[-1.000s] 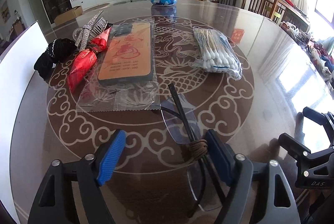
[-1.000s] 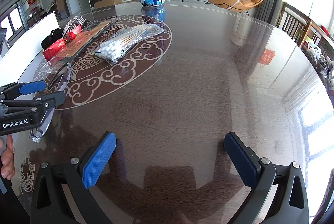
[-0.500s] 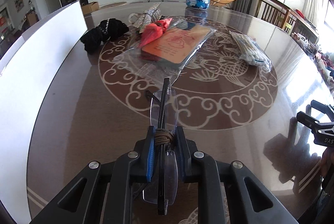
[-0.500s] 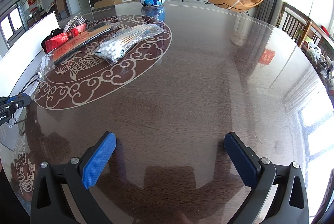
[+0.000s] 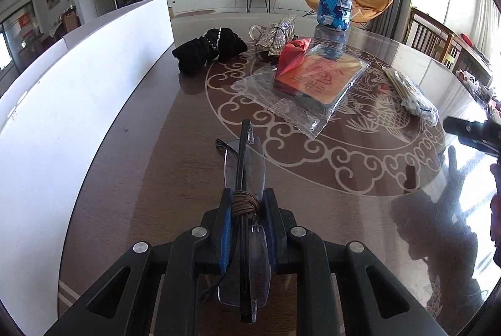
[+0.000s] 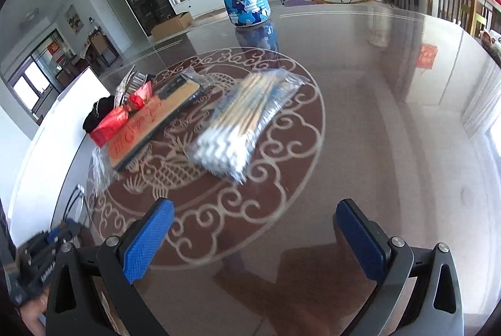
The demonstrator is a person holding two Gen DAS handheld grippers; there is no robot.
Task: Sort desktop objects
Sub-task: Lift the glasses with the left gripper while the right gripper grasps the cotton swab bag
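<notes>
Glossy round table [image 5: 150, 179] carries the clutter. Only the left wrist view shows the left gripper [image 5: 246, 212] clenched on folded rimless glasses [image 5: 245, 167], lifted above the tabletop; only the right wrist view shows the right gripper [image 6: 253, 239] spread wide, nearest a cotton swab pack [image 6: 247, 117].
</notes>
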